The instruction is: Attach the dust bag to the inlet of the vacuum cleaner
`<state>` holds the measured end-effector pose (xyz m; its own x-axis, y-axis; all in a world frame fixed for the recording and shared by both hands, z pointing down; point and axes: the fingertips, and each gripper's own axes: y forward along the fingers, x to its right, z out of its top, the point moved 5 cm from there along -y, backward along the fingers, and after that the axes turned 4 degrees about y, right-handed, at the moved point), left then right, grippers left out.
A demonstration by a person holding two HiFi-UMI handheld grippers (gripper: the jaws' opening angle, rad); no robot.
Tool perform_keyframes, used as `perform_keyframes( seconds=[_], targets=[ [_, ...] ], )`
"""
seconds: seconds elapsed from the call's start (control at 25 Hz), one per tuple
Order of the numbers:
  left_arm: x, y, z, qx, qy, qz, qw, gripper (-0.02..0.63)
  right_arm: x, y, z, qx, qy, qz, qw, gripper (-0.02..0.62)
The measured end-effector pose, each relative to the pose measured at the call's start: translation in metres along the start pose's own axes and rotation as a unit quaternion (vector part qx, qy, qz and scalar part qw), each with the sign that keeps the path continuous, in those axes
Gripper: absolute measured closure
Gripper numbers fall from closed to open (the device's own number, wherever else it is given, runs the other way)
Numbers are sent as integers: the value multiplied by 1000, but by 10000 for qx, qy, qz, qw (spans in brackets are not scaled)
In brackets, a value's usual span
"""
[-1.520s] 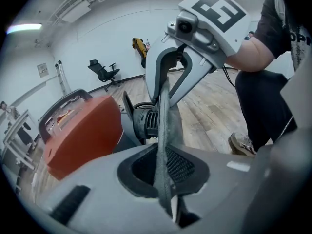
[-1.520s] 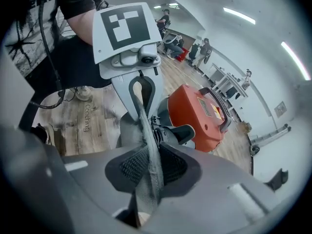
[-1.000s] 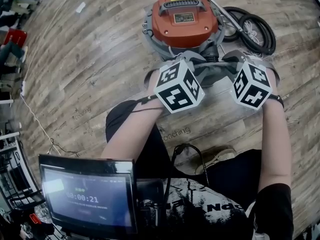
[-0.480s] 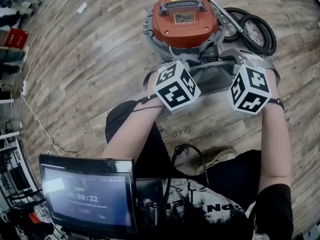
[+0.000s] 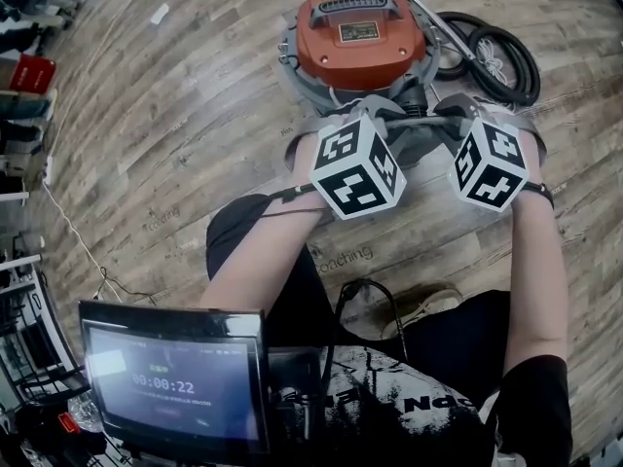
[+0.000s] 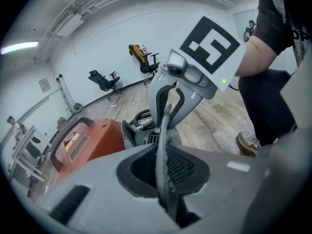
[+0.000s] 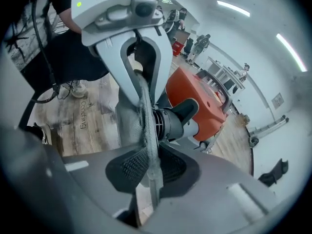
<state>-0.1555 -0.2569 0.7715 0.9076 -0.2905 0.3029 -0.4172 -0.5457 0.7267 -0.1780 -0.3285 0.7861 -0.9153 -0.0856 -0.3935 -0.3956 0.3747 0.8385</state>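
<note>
Grip looks thin: left gripper (image 6: 163, 175) and right gripper (image 7: 146, 172) each pinch the dust bag (image 5: 421, 146) by its fabric edge, right jaws having just closed further on it, upper centre beside the vacuum cleaner (image 5: 355, 37). Risk: floppy mouth misses the inlet (image 7: 178, 122), or cloth slips if I tug.

Holding grey dust bag (image 5: 417, 142) between left gripper (image 5: 374, 117) and right gripper (image 5: 454, 115), just beside orange vacuum cleaner (image 5: 358, 39), over wooden floor (image 5: 185, 115).
</note>
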Motion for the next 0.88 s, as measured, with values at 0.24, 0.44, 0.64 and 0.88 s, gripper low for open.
perform_keyframes(
  seconds=[0.24,0.44,0.64,0.88],
  targets=[
    [0,10,-26,-115,-316,-73,9994,572,2,-14,22,162,-261,-164,9994,535],
    [-3,15,-25,-210,-167,8,9996,571,2,-9,17,239,-60,-153,9996,537],
    [-3,6,-6,-75,-32,43,10000,565,-1,-3,1,192,241,-29,9995,548],
    [0,8,-10,303,53,252,9992,563,0,4,0,-15,33,-105,9999,547]
  ],
)
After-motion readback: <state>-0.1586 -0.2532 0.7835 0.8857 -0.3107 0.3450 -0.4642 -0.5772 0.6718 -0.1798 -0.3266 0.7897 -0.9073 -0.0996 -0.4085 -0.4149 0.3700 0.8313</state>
